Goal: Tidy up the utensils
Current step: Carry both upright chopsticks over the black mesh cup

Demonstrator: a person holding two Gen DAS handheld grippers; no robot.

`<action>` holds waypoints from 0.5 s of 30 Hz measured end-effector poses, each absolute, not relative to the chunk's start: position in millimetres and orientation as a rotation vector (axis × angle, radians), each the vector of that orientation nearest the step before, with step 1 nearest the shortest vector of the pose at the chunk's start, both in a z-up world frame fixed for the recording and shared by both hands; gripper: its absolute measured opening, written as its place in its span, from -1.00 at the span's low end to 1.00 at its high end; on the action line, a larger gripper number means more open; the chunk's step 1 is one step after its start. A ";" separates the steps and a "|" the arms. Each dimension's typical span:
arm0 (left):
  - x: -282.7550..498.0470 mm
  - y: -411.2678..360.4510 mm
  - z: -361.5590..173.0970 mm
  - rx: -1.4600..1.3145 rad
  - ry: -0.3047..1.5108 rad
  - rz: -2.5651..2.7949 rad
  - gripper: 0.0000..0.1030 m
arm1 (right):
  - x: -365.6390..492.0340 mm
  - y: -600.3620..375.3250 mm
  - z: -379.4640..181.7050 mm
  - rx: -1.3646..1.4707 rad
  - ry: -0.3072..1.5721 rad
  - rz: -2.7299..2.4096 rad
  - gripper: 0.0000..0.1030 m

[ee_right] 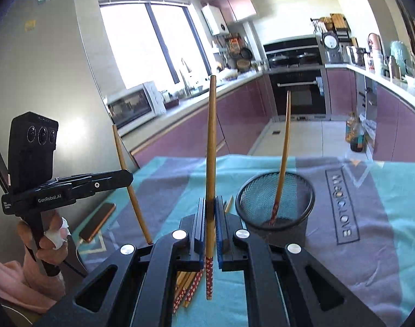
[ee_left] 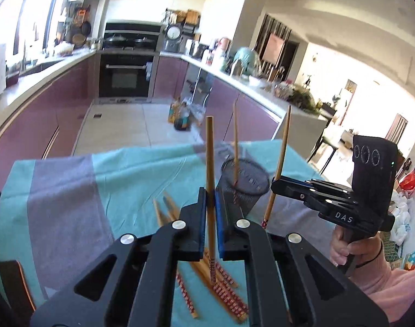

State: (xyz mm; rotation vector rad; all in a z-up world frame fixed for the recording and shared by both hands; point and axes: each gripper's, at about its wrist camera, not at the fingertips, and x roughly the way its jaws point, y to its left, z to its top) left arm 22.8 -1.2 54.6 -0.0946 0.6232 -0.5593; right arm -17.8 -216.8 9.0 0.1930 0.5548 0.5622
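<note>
One chopstick (ee_left: 209,163) within each claw (ee_left: 210,204)

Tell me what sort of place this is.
A home kitchen, most likely: a built-in oven under a stovetop, a microwave on the counter, and purple base cabinets along the walls.

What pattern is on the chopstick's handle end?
Red with small white flowers on the chopstick; right wrist view shows it best.
</note>
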 end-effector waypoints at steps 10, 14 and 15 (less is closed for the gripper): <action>35.0 -32.8 123.8 -0.141 0.468 -0.641 -0.87 | -3.4 -239.1 58.3 0.160 0.397 0.488 -0.89; 42.3 -50.3 147.8 -0.134 0.413 -0.658 -0.87 | 10.3 -247.0 66.9 0.146 0.363 0.445 -0.89; 45.0 -56.3 151.3 -0.127 0.409 -0.662 -0.87 | 12.8 -246.2 68.0 0.141 0.361 0.435 -0.89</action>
